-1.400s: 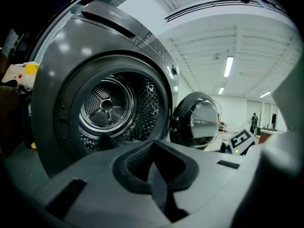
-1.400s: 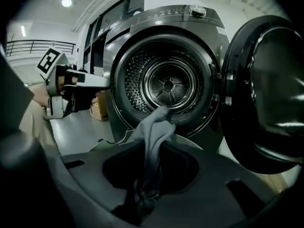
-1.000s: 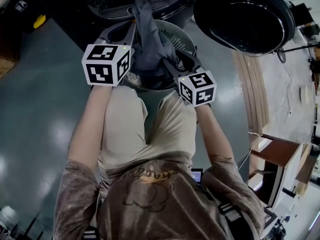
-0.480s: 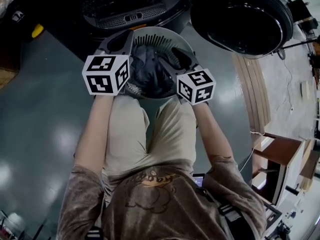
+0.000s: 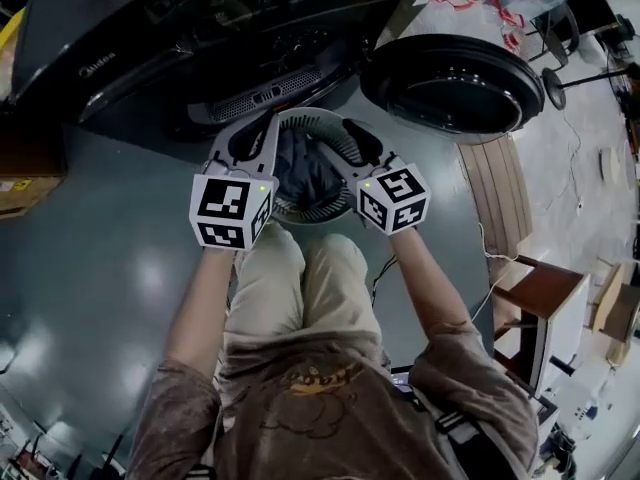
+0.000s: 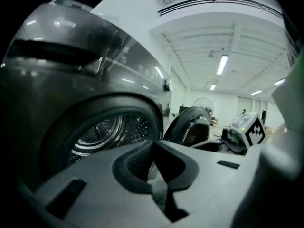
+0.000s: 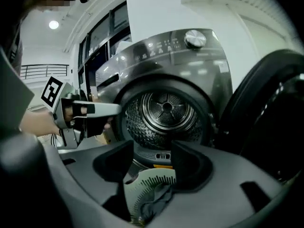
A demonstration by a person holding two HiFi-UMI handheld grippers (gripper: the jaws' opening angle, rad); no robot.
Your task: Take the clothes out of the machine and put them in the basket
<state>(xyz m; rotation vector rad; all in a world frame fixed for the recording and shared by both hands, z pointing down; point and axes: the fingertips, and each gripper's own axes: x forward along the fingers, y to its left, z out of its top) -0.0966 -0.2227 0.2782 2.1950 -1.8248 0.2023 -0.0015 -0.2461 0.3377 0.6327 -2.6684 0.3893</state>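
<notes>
Your left tongs (image 6: 152, 150) are closed, the dark pads meeting at their tips. Your right tongs (image 7: 148, 163) stand apart, having just been opening. Nothing sits between their pads, and through that gap you look down into the basket. Both tongs are side by side and point forward and slightly down.

Directly under the two sets of tips, and between them, sits the pale, round, slatted plastic basket (image 5: 318, 215). It is on the glossy grey-green floor (image 5: 90, 248), just ahead of your beige trousers (image 5: 300, 288). The dark grey-blue clothes (image 5: 305, 166) lie bunched inside the basket — below both tongs and touching neither.

Beyond the tips stands the dark grey front-loading washing machine (image 7: 190, 65). Its shiny perforated steel drum (image 7: 164, 109) is straight ahead of the right tongs, and up and to the left of the left tongs. The round black machine door (image 5: 455, 83) hangs swung out — to the right of the right tongs and a little beyond them.
</notes>
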